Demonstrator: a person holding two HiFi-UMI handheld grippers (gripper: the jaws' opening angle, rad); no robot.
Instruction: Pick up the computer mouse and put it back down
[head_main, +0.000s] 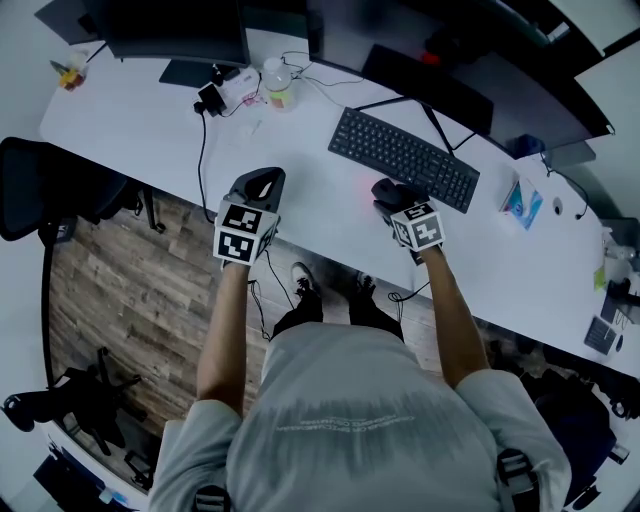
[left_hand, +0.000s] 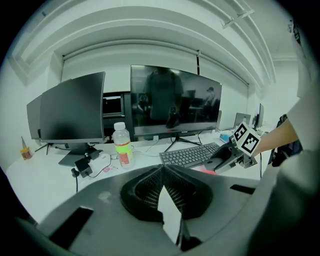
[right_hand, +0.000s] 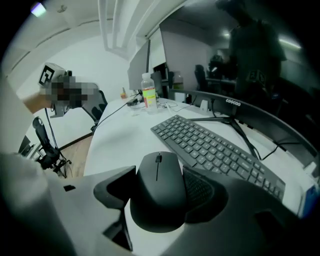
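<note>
A black computer mouse (right_hand: 157, 195) sits between the jaws of my right gripper (right_hand: 159, 171), which press against both its sides. In the head view the right gripper (head_main: 392, 192) is just in front of the black keyboard (head_main: 405, 158), over the white desk (head_main: 320, 235). A faint red glow shows on the desk beside it. My left gripper (head_main: 262, 182) hangs over the desk's near edge, well to the left. Its jaws meet at the tips with nothing between them (left_hand: 163, 169). The left gripper view shows the right gripper (left_hand: 220, 162) from the side, low over the desk.
A plastic bottle (head_main: 278, 85) and a power adapter with cables (head_main: 212, 98) stand at the back left. Dark monitors (head_main: 175, 30) line the far edge. A black office chair (head_main: 40, 185) stands at the left, over wooden floor. A small blue box (head_main: 522, 200) lies right of the keyboard.
</note>
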